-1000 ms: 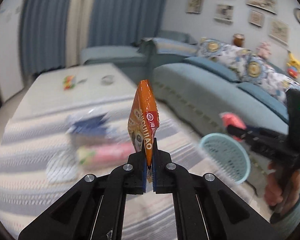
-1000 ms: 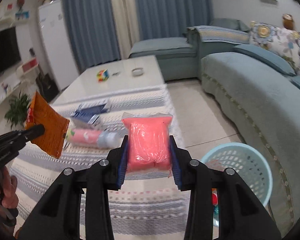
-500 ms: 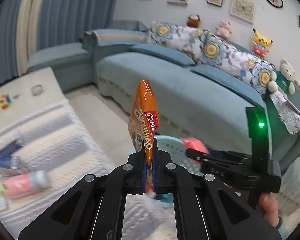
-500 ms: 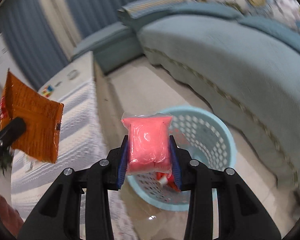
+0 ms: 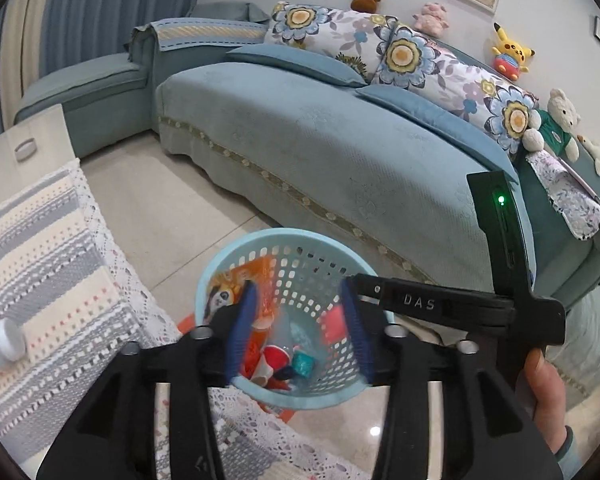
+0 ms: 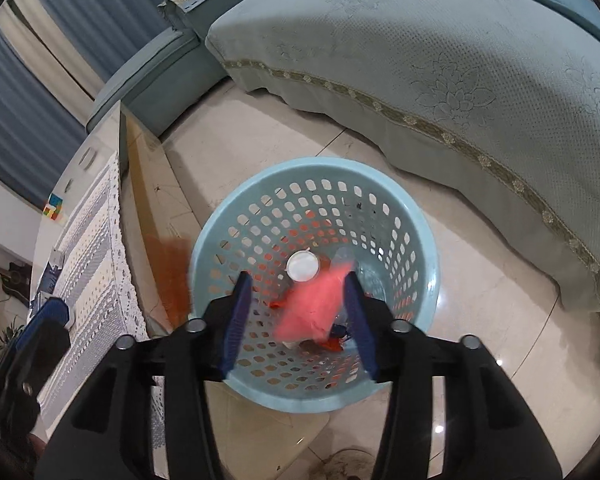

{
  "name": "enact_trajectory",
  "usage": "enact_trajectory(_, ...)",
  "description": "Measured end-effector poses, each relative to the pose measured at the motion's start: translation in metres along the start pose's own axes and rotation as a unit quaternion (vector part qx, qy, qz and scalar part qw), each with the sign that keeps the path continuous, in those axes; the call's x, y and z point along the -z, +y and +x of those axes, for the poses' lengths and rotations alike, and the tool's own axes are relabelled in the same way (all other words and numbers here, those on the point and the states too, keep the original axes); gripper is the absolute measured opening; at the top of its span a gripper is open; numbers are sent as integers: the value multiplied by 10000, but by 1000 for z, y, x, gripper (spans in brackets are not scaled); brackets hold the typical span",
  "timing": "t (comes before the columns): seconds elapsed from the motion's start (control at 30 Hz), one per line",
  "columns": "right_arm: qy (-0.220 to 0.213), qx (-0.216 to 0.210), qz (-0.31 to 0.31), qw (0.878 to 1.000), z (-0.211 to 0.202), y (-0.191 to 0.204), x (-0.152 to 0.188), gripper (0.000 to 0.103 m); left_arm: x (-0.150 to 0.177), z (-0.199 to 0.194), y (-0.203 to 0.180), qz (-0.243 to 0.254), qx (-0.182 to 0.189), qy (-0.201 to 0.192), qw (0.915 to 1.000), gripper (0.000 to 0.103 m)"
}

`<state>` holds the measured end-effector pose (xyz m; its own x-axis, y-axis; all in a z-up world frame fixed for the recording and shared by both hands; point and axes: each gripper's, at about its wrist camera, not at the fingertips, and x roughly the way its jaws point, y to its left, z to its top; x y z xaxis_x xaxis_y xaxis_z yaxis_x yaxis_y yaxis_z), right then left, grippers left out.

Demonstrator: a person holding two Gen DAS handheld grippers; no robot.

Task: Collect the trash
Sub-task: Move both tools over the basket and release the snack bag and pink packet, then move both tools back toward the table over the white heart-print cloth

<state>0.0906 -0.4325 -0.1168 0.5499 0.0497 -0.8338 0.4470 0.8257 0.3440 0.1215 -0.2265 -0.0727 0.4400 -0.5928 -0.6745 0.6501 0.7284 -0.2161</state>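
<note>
Only the left view reads "DAS" on the right gripper [image 5: 342,280]; both grippers' fingers, just opened, stand apart over the basket [image 6: 428,248], the pink packet [image 6: 314,304] loose.

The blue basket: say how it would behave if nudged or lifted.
The blue basket is probably light: its walls are thin perforated plastic. It is tall and tapers downward, so a push near the rim might tip it. On the glossy tile floor it would likely slide easily.

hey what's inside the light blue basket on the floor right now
The light blue basket holds an orange snack bag, a pink packet dropping in, a white lid, a red cup and something teal. Whatever lies beneath them is covered.
</note>
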Motion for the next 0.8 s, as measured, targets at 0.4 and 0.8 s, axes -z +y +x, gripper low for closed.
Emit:
enact_trajectory(0.4,-499,150,-814,9953,-28,52,5,53,-8,-33,25,-306,35,-297,9991,51)
enact_trajectory(0.8,-1566,-421,-1914,9680,-88,140,35,53,-7,-153,61,-538,-401,-1211,9904,51)
